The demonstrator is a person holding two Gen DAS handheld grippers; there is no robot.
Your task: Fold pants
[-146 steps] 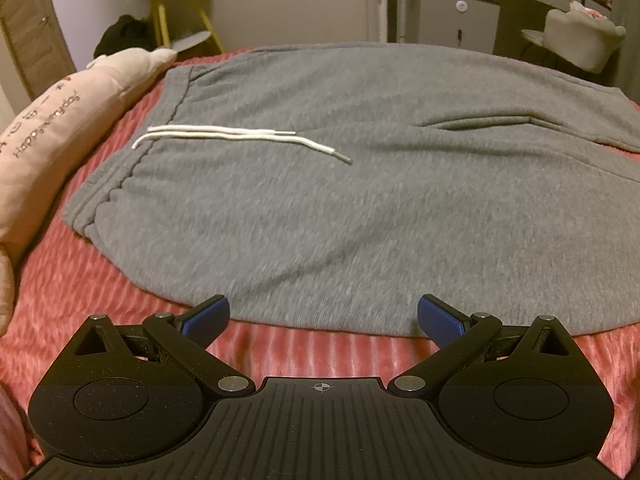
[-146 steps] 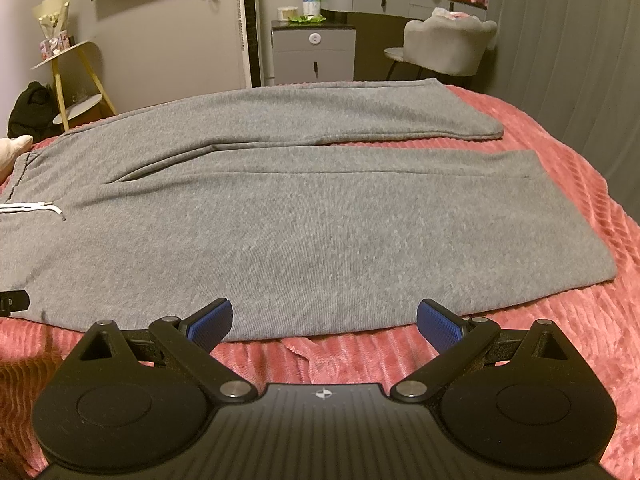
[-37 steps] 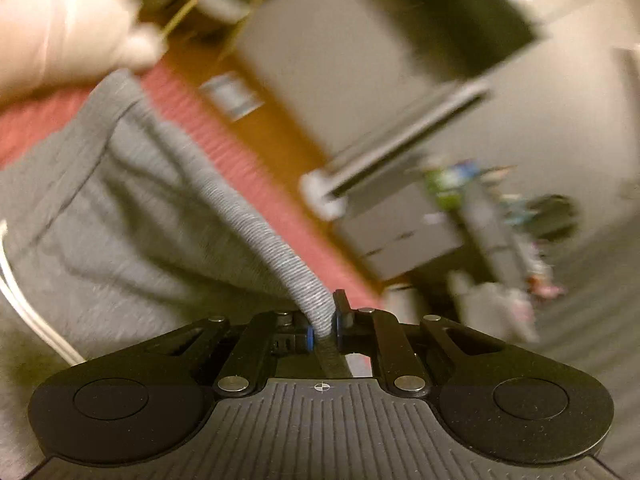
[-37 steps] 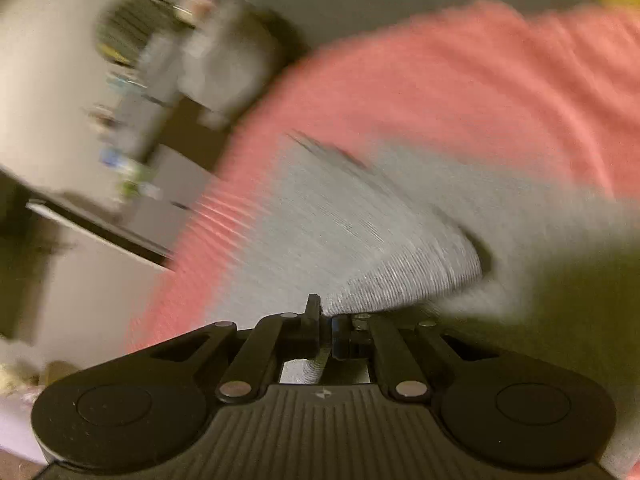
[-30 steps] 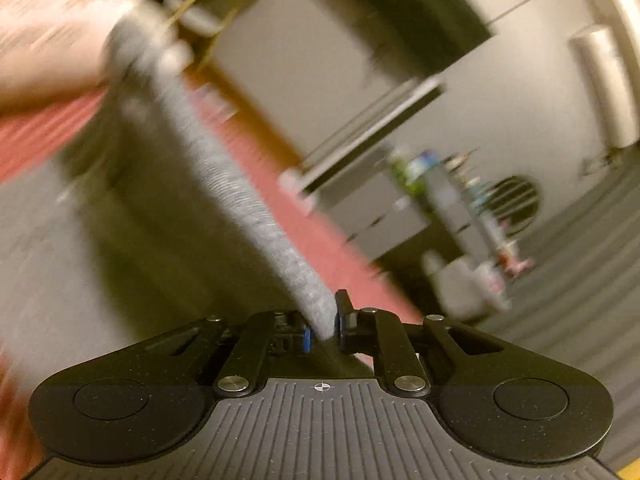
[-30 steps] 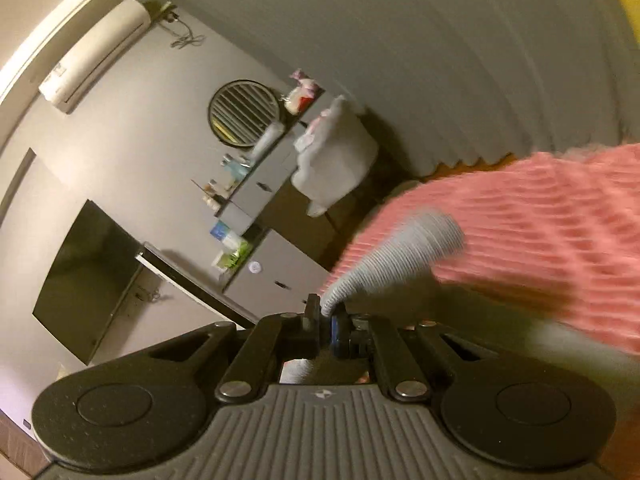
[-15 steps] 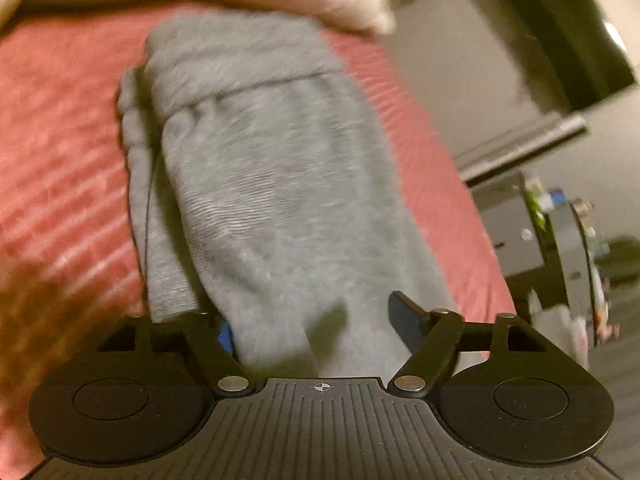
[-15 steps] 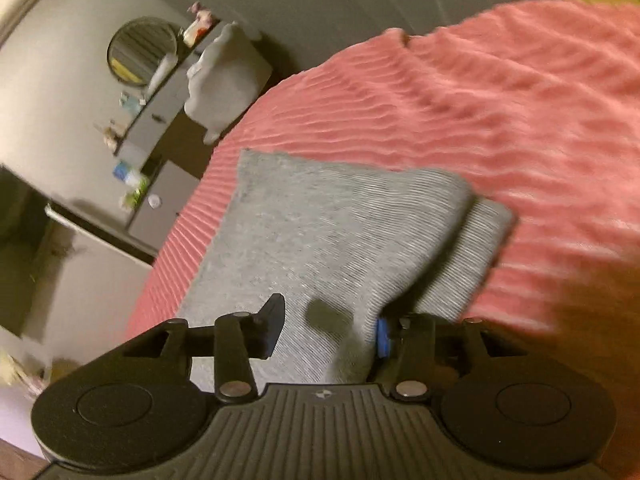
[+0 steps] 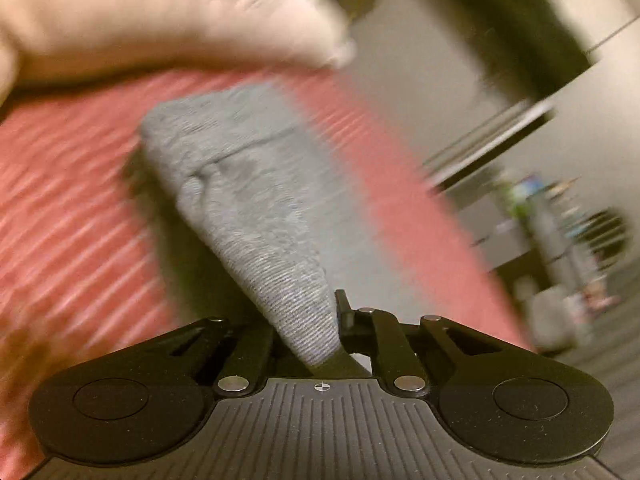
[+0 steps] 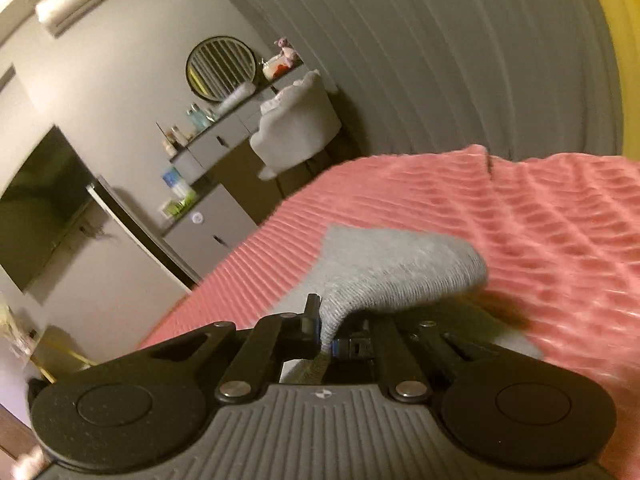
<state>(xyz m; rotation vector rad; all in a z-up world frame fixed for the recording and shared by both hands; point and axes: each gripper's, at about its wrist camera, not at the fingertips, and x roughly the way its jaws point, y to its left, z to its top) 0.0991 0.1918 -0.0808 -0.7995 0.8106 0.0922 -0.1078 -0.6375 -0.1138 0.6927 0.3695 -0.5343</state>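
Note:
The grey pants (image 9: 248, 200) lie folded lengthwise on the pink ribbed bedspread (image 9: 60, 216). In the left wrist view my left gripper (image 9: 320, 328) is shut on a thick fold of grey fabric at the waistband end and lifts it off the bed. In the right wrist view my right gripper (image 10: 326, 336) is shut on the grey pants (image 10: 400, 268) at the leg end, and the cloth rises in a hump from the bedspread (image 10: 540, 232). Both views are blurred by motion.
A pale pillow (image 9: 160, 20) lies beyond the waistband end. Past the bed's far edge stand a grey cabinet (image 10: 208, 232), a dresser with bottles and a round mirror (image 10: 222, 64), a grey chair (image 10: 296, 128) and a wall TV (image 10: 36, 200).
Half a second ago both grippers were open over the folded pants. Both have now shut on the grey fabric and lifted it off the bedspread.

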